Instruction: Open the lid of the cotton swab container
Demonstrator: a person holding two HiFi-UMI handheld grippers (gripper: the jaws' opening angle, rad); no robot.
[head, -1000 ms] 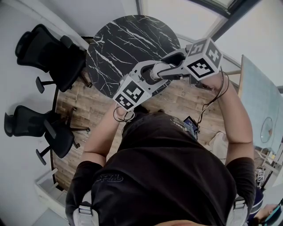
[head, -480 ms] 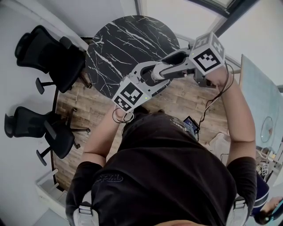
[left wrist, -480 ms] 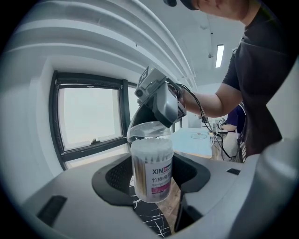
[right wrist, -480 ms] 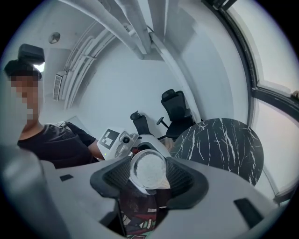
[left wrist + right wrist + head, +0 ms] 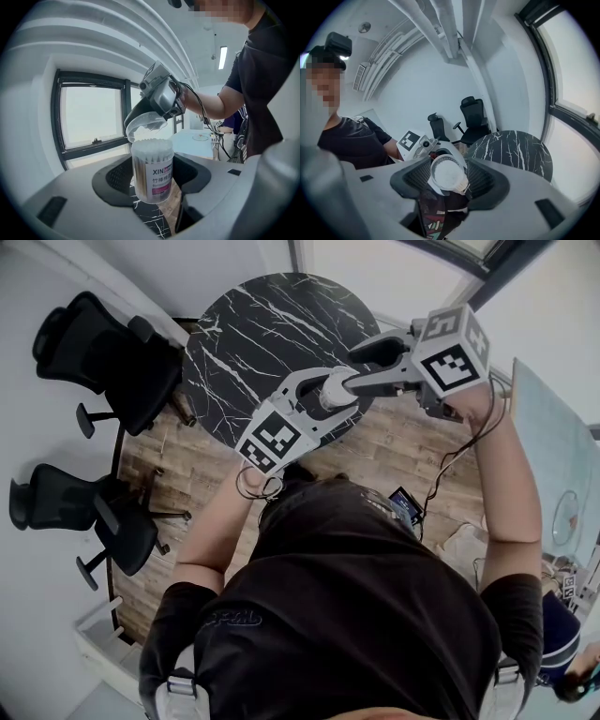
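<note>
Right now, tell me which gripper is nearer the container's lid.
Right. The right gripper holds the lid between its jaws, tilted up above the swabs. The left gripper clamps the cotton swab container by its body, just below the lid.

cotton swab container (image 5: 152, 171): clear round tub, pink-and-white label, packed full with white-tipped swabs | pose: upright, mouth uncovered | place: clamped between left gripper (image 5: 153, 177) jaws | lid (image 5: 146, 123): clear round cap, tilted, just above the tub's rim | place: between right gripper (image 5: 449, 177) jaws
</note>
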